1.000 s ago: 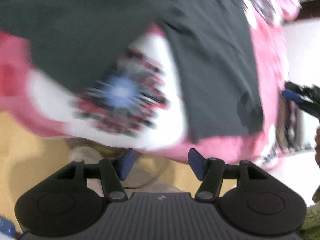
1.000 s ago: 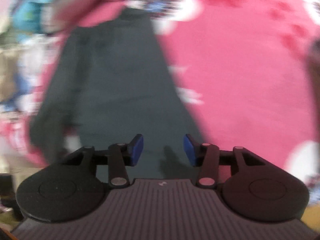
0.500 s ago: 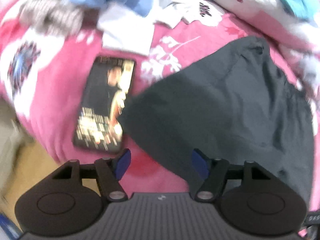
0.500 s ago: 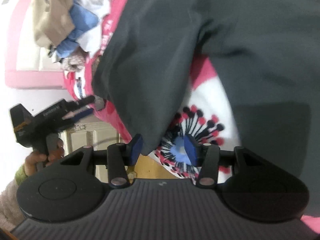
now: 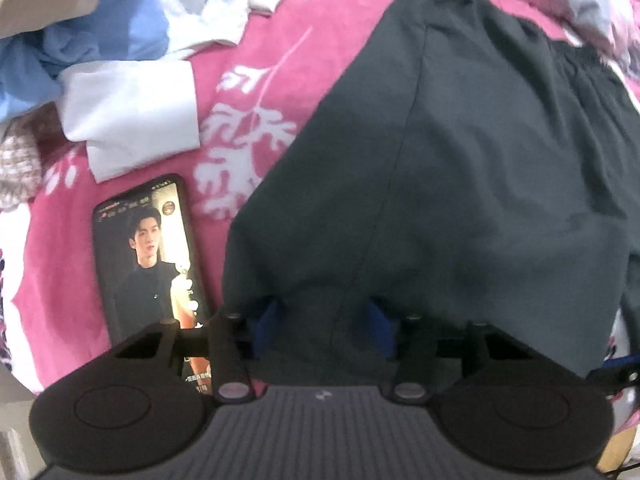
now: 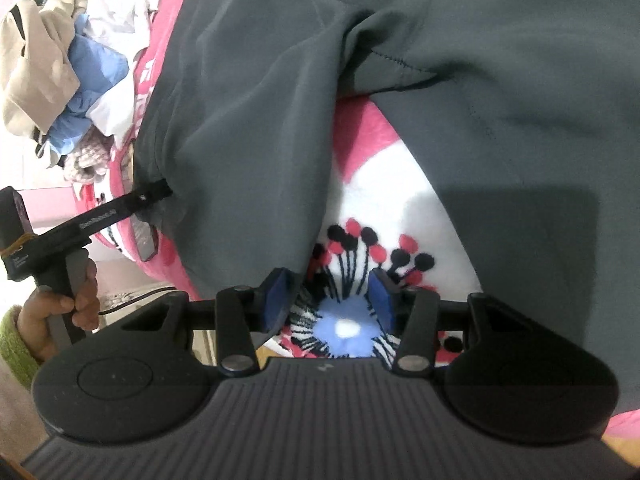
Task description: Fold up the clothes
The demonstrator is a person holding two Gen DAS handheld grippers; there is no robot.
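Dark grey shorts (image 5: 460, 168) lie spread on a pink flowered blanket (image 5: 248, 80). My left gripper (image 5: 324, 322) is open, with the hem of one leg lying between and over its blue pads. In the right wrist view the shorts (image 6: 256, 112) fill the top, and my right gripper (image 6: 330, 304) is open, its left pad at the edge of a leg hem, over a blue flower print. The left gripper (image 6: 156, 194) shows there too, at the other leg's hem, held by a hand.
A lit phone (image 5: 148, 256) lies on the blanket left of the shorts. A white folded garment (image 5: 132, 120) and a heap of blue, white and beige clothes (image 5: 80, 32) lie beyond it. The same heap (image 6: 60, 64) shows at the left of the right wrist view.
Both grippers have moved in to the shorts' leg hems. The left gripper's pads now sit under the hem edge; before, it was short of the cloth.
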